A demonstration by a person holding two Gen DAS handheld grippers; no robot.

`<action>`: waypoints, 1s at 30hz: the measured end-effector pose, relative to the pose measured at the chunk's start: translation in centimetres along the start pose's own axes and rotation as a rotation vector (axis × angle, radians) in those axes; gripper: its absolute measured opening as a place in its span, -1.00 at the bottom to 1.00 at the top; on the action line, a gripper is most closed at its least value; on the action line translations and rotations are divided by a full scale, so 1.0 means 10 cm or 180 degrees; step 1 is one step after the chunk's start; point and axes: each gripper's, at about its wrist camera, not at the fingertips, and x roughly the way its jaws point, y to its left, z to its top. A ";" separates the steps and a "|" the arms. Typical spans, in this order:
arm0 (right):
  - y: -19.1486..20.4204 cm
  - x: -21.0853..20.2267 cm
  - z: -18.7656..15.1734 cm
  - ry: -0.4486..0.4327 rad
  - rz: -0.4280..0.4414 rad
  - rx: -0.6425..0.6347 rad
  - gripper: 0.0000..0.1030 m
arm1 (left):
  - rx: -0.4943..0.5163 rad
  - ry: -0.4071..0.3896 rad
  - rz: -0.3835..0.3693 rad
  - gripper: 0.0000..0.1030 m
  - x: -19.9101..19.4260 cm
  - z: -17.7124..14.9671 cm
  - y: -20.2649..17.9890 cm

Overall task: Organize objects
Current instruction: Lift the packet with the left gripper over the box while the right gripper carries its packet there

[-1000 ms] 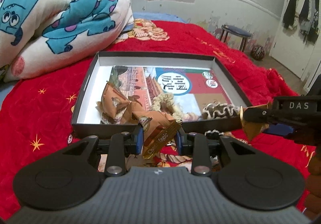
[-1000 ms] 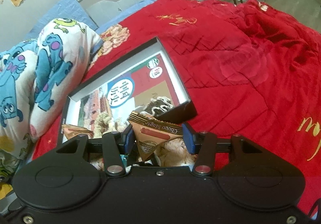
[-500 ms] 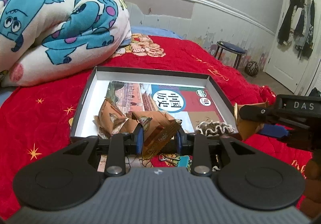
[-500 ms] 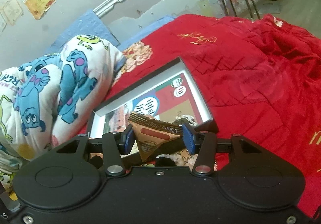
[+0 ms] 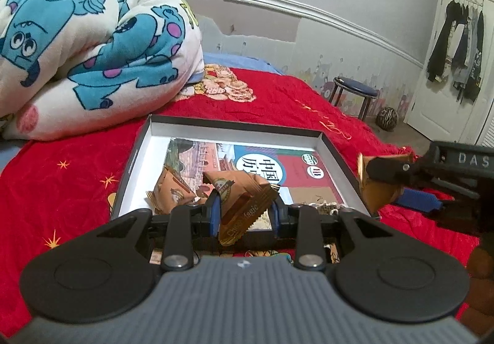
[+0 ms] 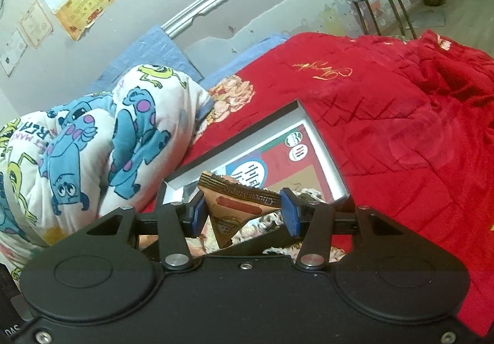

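Both packets lifted, box lower in view now.
My left fingers (image 5: 245, 214) grip one chocolate packet (image 5: 244, 205), my right fingers (image 6: 244, 209) another packet (image 6: 236, 205), above the box (image 5: 336, 155), ready to drop in.

Red bedspread (image 5: 77, 177) with gold stars, blue-monster blanket (image 5: 92, 44), brown-gold wrappers (image 5: 244, 205)

Bedroom backdrop around a red bedspread (image 5: 278, 103).
Rolled on the bedspread's left, a white comforter (image 5: 92, 44) printed with blue monsters. Past the bedspread's far end, a round blue-topped stool (image 5: 355, 91) by the wall and a striped ball (image 5: 388, 118) on the floor. Hung on the white door (image 5: 444, 115) beyond, dark clothes (image 5: 457, 44). Pinned on the wall above the comforter, yellow certificates (image 6: 83, 1).
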 end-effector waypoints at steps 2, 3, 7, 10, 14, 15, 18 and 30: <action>0.04 0.02 0.03 -0.0030 0.0054 -0.0031 -0.08 | 0.0029 -0.0037 0.0002 -0.31 -0.01 0.01 -0.01; 0.06 0.03 0.04 -0.0048 0.0070 -0.0059 -0.08 | 0.0039 -0.0053 0.0004 -0.31 -0.02 0.01 -0.01; 0.15 0.04 0.06 -0.0120 0.0130 -0.0173 -0.08 | 0.0045 -0.0097 -0.0011 -0.31 -0.02 0.03 -0.01; 0.16 0.07 0.07 -0.0082 0.0194 -0.0120 -0.08 | 0.0028 -0.0085 -0.0006 -0.31 0.00 0.05 -0.01; 0.08 0.16 0.10 0.0094 0.0335 0.0108 -0.08 | -0.0038 -0.0089 0.0013 -0.31 0.01 0.07 0.04; 0.07 0.18 0.11 0.0121 0.0351 0.0131 -0.08 | -0.0043 -0.0096 0.0020 -0.31 0.01 0.08 0.05; 0.07 0.23 0.14 0.0119 0.0338 0.0079 -0.08 | -0.0058 -0.0131 0.0045 -0.31 0.02 0.11 0.07; 0.10 0.34 0.16 0.0066 0.0299 -0.0114 -0.08 | -0.0027 -0.0239 0.0129 -0.31 0.17 0.20 0.08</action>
